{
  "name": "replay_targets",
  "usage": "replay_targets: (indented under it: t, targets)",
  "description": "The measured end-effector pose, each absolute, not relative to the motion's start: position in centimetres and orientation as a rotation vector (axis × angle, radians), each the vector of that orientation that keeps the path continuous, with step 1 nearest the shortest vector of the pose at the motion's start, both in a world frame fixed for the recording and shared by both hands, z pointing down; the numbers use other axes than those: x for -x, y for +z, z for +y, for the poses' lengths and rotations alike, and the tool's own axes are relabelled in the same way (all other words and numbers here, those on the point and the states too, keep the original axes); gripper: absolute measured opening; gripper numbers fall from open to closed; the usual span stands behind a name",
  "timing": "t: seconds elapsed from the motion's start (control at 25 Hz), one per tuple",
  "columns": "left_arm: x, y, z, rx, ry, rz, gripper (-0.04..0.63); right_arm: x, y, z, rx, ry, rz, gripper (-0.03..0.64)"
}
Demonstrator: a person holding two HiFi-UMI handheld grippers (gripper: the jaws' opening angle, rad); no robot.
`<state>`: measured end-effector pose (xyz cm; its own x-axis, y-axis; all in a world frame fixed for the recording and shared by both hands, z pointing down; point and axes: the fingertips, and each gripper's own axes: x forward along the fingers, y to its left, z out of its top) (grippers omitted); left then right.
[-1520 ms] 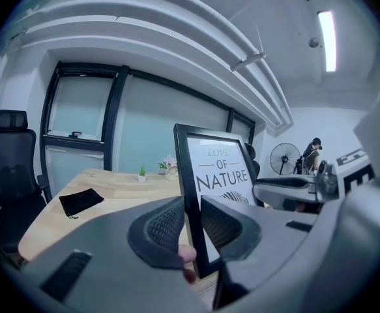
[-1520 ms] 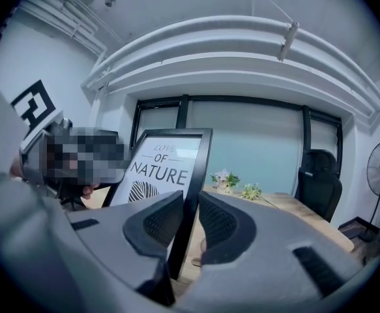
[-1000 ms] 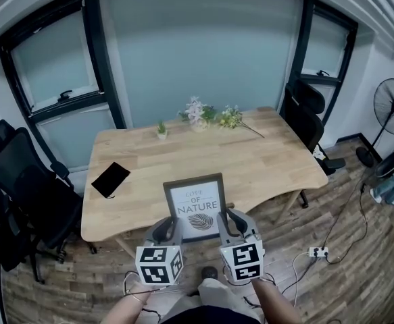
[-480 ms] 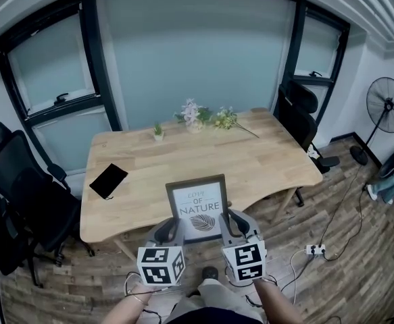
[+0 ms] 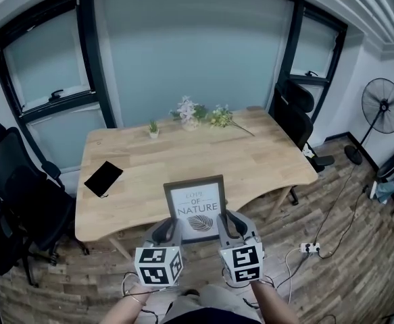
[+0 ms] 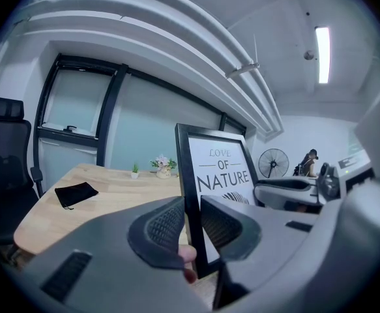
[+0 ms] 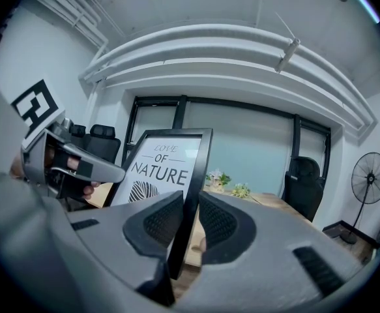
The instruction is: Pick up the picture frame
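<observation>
Table (image 5: 251,160): pale wood planks, rounded corners.
Picture frame (image 5: 197,206): slim black rectangular moulding around a white print. Long axis upright, held off the table by its near edge.
Left gripper (image 5: 167,229): ribbed pads clamped on the frame's left edge.
Right gripper (image 5: 229,225): clamped on the right edge, equally near.

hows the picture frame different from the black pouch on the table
The picture frame stands upright, clamped at its lower side edges by the left gripper and right gripper. The black pouch lies flat on the table, with nothing touching it. The picture frame shows a white print with lettering inside a dark border, while the black pouch is plain. Both are roughly rectangular.
</observation>
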<state>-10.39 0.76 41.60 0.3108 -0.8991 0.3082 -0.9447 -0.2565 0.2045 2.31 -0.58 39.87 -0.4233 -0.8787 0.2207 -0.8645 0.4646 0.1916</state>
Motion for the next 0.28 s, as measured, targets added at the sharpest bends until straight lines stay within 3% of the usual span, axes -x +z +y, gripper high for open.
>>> replay_targets:
  t: [0.28]
  targets:
    - [10.83,42.4,0.12,-2.225,0.178,-1.632,0.071,-1.87,40.52,-1.23,-1.477,-0.057,-2.402,0.075]
